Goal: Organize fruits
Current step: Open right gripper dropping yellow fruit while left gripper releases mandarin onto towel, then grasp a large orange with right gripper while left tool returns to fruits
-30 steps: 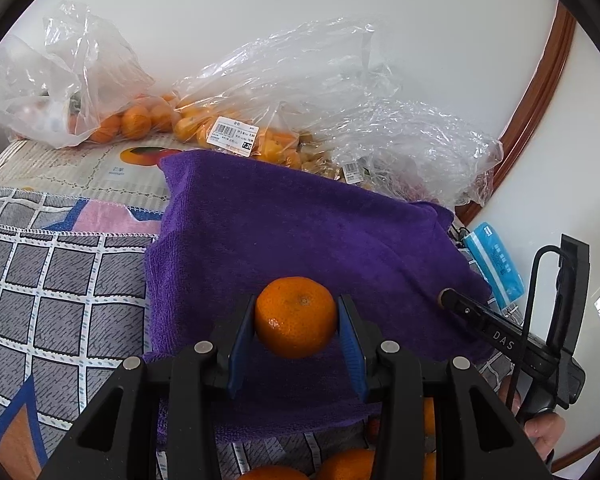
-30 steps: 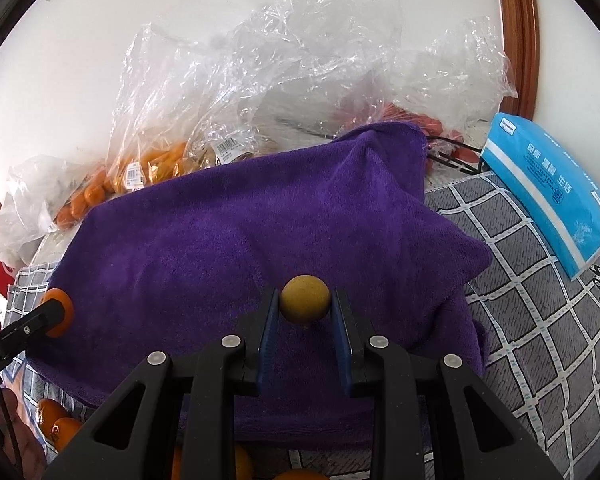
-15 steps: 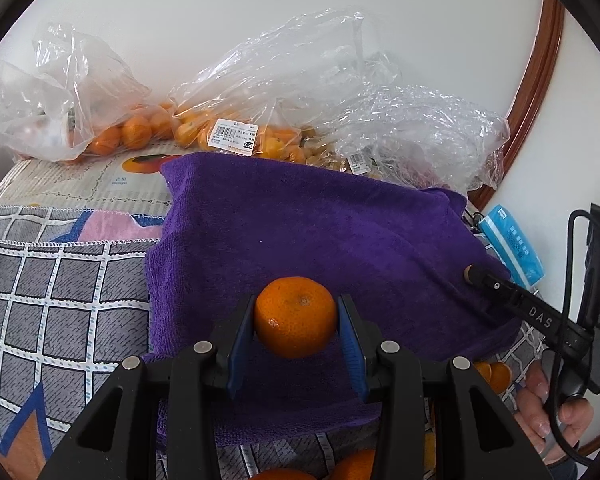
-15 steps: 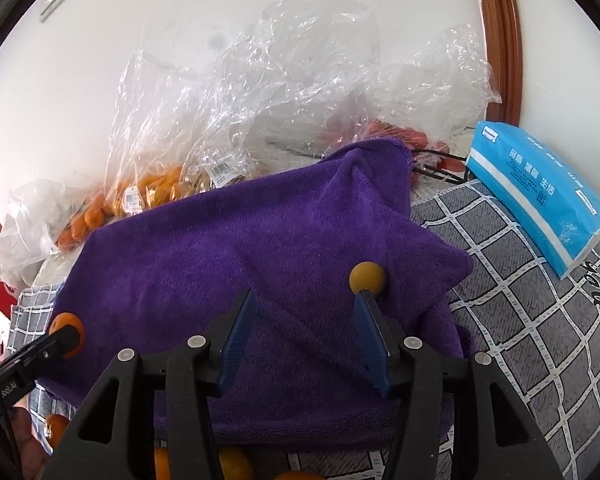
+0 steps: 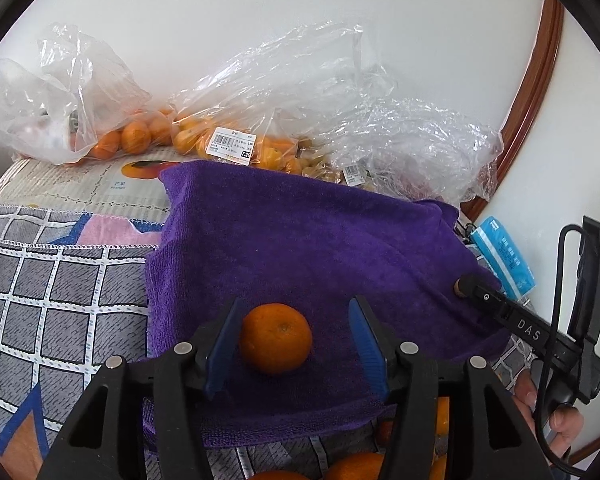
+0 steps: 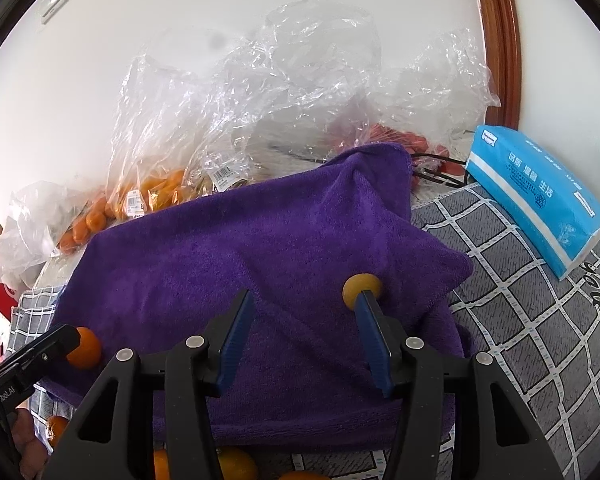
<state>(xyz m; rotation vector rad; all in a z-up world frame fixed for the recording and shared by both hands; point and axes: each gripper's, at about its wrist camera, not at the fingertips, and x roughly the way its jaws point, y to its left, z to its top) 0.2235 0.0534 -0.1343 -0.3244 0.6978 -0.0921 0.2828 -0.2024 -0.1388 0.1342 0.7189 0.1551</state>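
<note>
Mandarin [image 5: 276, 338] sits on the purple towel [image 5: 308, 240], between the blue pads of the left claw [image 5: 296, 344]; the jaws are spread wide, the left pad looks to be just at the fruit's side and the right pad stands clearly apart from it, so nothing is gripped. In the right wrist view the same fruit shows at the towel's left edge, partly hidden behind the tip of the left claw.

The right claw [image 6: 306, 336] is likewise spread wide and holds nothing. A small yellow fruit [image 6: 360, 286] rests on the towel right at the tip of its right finger — whether pad and fruit actually touch is hard to tell from this angle. In the left wrist view only a sliver of that fruit peeks out at the end of the right claw's dark finger.

Behind the towel, against the white wall, lie crumpled clear plastic bags [image 5: 260, 112] with price labels, holding more orange fruit [image 5: 136, 138]; something red [image 6: 404, 140] shows through the bag at the far right. A blue tissue pack [image 6: 536, 196] lies on the grey checked cloth [image 6: 540, 320] to the right of the towel. More orange fruit [image 5: 352, 466] shows at the towel's near edge, below the claws.
</note>
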